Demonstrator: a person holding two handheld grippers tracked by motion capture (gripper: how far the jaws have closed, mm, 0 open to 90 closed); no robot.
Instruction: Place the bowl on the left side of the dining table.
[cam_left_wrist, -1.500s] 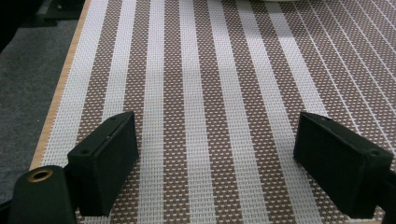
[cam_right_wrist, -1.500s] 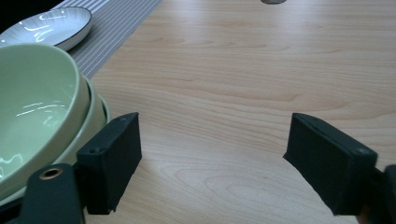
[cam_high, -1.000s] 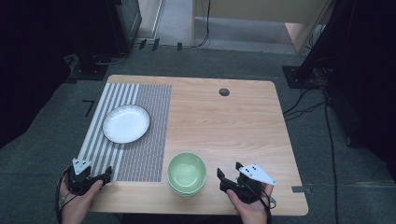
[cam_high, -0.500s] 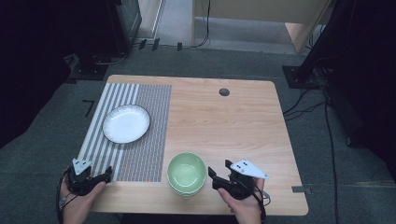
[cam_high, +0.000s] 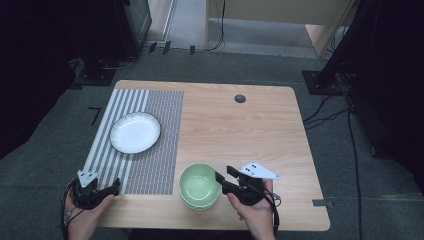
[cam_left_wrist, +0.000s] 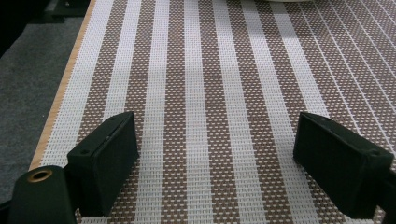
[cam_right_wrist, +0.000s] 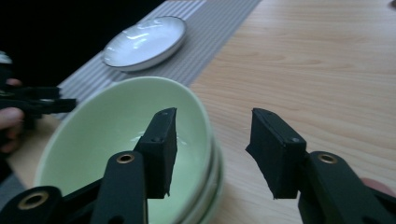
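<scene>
So, not much has actually been done yet, going by how things lie. The stack of pale green glazed ceramic bowls (cam_high: 200, 186) is sat on the bare wood near the front edge of the light wooden table (cam_high: 260, 130), just beside the brown-and-white striped woven placemat (cam_high: 150, 150), and nothing is lifted or gripped.

The right gripper (cam_high: 223, 179) is lined up at the near rim of the top bowl. In the right gripper view its jaws are spread to a medium gap: one jaw is seen over the inside of the bowl, the other out past the rim over bare wood, so the bowl wall is straddled. Whether a pad is already touching the rim can't be told from that angle, but no squeeze has been made.

The left gripper (cam_high: 113, 186) is parked low over the front end of the placemat, jaws wide apart with only weave between them in the left gripper view. No part in the work is being taken by it right now.

The white round fluted ceramic plate (cam_high: 135, 132) is sitting alone farther back on the placemat, well apart from the bowls.

Judged from all that, the approach is pretty much finished, and everything else is left: the jaws closed on the rim, the top bowl lifted off the stack, and set down wherever it's meant to go, probably by the plate.
</scene>
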